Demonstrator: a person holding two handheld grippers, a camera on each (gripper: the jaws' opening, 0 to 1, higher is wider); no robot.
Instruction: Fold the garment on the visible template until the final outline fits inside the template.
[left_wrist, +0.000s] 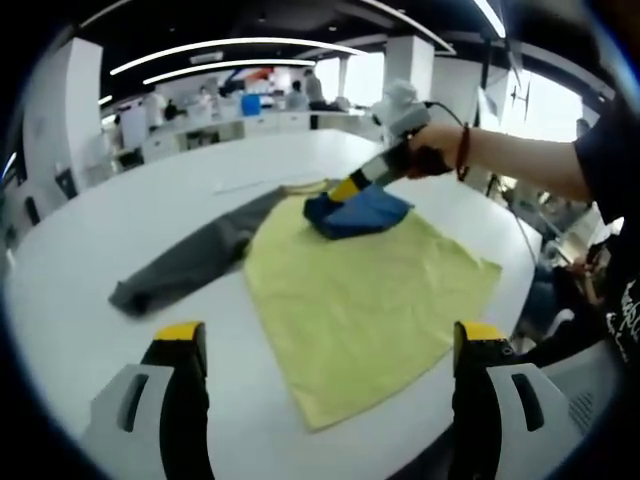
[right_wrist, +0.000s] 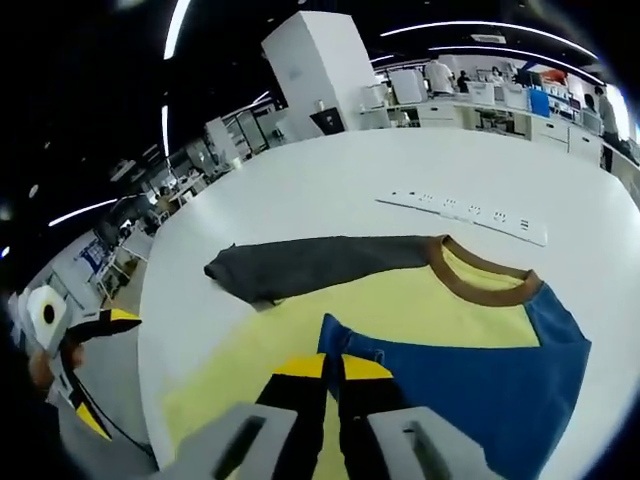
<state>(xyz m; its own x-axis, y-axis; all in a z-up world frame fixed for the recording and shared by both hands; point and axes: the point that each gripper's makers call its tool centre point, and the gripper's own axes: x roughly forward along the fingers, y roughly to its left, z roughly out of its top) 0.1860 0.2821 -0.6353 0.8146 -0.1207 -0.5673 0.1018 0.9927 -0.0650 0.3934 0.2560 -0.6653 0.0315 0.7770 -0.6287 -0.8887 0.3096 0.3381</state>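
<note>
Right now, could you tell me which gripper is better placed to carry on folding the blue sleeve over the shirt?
The right gripper. It is shut on the blue sleeve, already folded onto the yellow shirt body. The left gripper stands open at the hem end, gripping nothing.

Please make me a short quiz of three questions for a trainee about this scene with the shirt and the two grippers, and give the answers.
1. True or false: the left gripper has its fingers open above the table.
2. Which part of the shirt does the right gripper pinch? A) grey sleeve B) blue sleeve C) bottom hem
3. What long white thing lies on the table beyond the brown collar?
Key: 1 true; 2 B, the blue sleeve; 3 a power strip.
</note>
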